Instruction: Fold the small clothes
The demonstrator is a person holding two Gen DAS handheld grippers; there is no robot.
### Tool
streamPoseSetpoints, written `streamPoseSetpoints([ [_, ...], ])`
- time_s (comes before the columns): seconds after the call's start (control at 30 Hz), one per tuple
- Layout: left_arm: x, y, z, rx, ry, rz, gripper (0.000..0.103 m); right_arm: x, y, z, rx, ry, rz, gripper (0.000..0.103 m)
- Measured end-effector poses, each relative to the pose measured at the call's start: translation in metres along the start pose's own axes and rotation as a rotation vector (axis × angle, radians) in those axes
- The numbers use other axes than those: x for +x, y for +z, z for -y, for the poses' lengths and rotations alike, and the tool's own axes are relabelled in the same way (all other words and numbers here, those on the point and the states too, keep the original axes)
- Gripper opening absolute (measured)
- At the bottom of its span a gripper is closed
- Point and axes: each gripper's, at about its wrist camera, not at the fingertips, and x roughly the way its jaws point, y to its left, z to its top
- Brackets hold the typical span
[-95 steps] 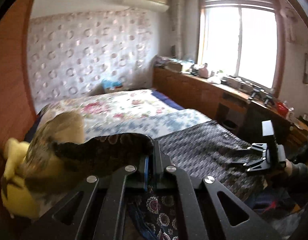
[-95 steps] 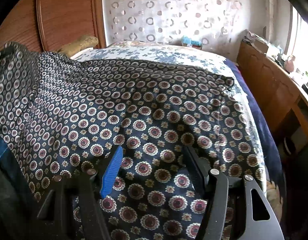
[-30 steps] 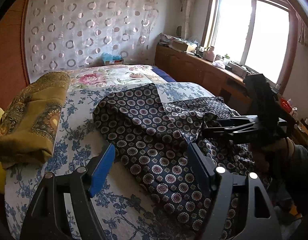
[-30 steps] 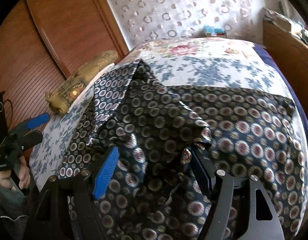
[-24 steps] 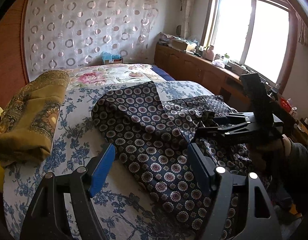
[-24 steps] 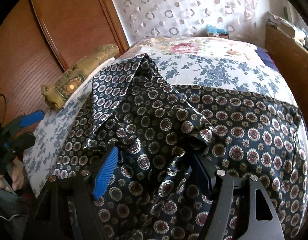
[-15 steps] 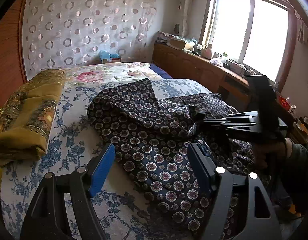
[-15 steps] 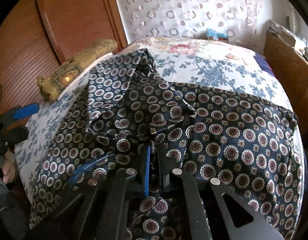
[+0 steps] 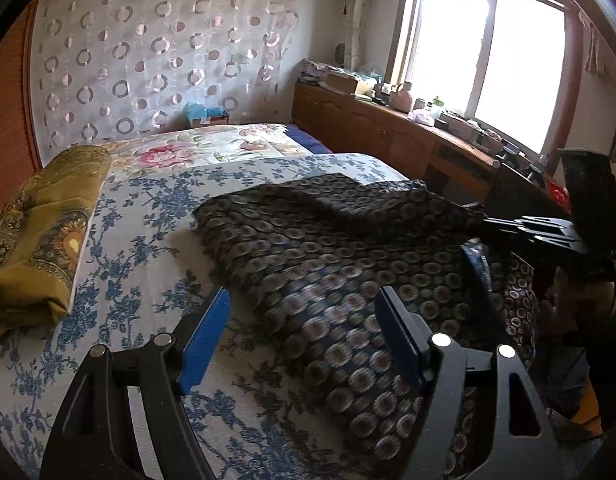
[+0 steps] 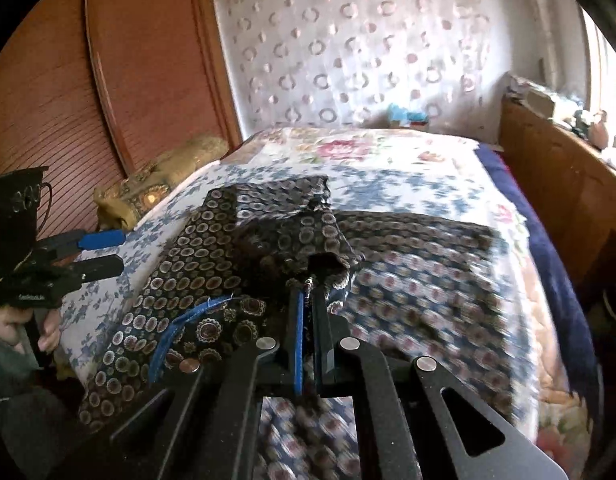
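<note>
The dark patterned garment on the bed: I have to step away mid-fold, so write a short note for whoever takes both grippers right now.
Right gripper: shut on a fold of the dark patterned garment, lifting it slightly.
Left gripper: open, empty, over the garment's near left edge.
Garment: spread on the blue-floral bedspread, partly doubled over and rumpled, not yet a neat fold.
Mustard-yellow folded cloth: lies apart by the bed's left edge.
Left to do: probably carry the pinched fold across, lay it flat, then fold again with the left gripper helping.
</note>
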Motion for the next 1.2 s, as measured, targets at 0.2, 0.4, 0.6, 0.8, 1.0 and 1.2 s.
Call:
streamPoseSetpoints([
  [0.2, 0.005, 0.003, 0.011, 0.020, -0.012, -0.006, 0.076, -0.034, -0.029, 0.016, 0.005, -0.108, -0.049, 0.003],
  [0.4, 0.007, 0.003, 0.018, 0.028, -0.017, -0.006, 0.076, -0.055, -0.045, 0.032, 0.038, -0.207, -0.117, 0.003],
  [0.6, 0.010, 0.005, 0.021, 0.032, -0.006, -0.005, 0.076, -0.065, -0.029, 0.039, 0.062, -0.278, -0.074, 0.029],
  [0.8, 0.014, 0.006, 0.024, 0.039, 0.014, -0.003, 0.076, -0.034, 0.001, 0.041, 0.033, -0.208, -0.050, 0.047],
  [1.0, 0.017, 0.002, 0.024, 0.035, 0.013, -0.012, 0.076, 0.023, 0.024, 0.048, 0.023, -0.123, -0.115, 0.047],
  [1.2, 0.019, -0.002, 0.025, 0.034, 0.006, -0.019, 0.076, 0.064, 0.030, 0.058, 0.014, -0.079, -0.246, 0.047],
])
